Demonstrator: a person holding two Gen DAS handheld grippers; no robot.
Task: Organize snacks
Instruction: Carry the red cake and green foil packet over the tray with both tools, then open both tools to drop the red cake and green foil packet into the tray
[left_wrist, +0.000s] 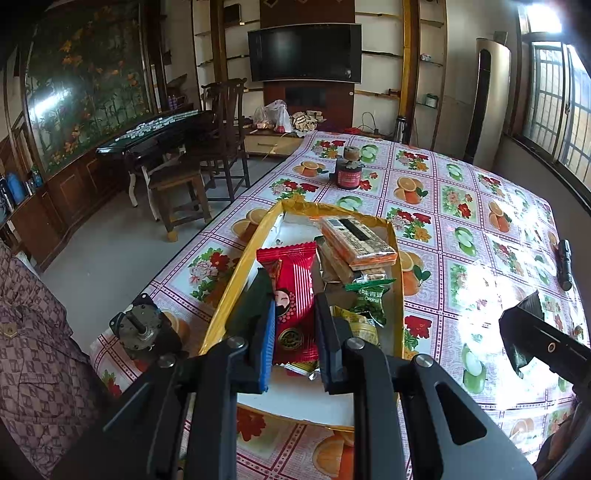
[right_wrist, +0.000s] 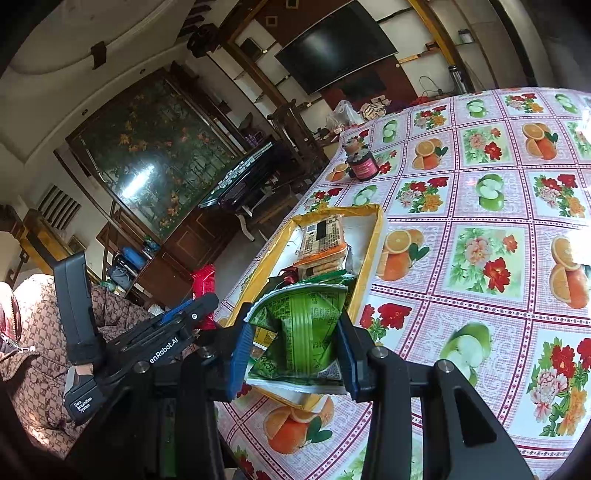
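Note:
A yellow-rimmed snack box sits near the table's front left edge, holding an orange cracker pack, a small green packet and other wrappers. My left gripper is shut on a red snack packet, held upright over the box. In the right wrist view the box lies ahead. My right gripper is shut on a green snack bag, held just above the box's near end. The left gripper with the red packet shows at the left there.
The table has a fruit-and-flower cloth. A dark red jar stands farther back. A small grey motor lies at the left table edge, a black flashlight at the right. Chairs and a dark side table stand on the left.

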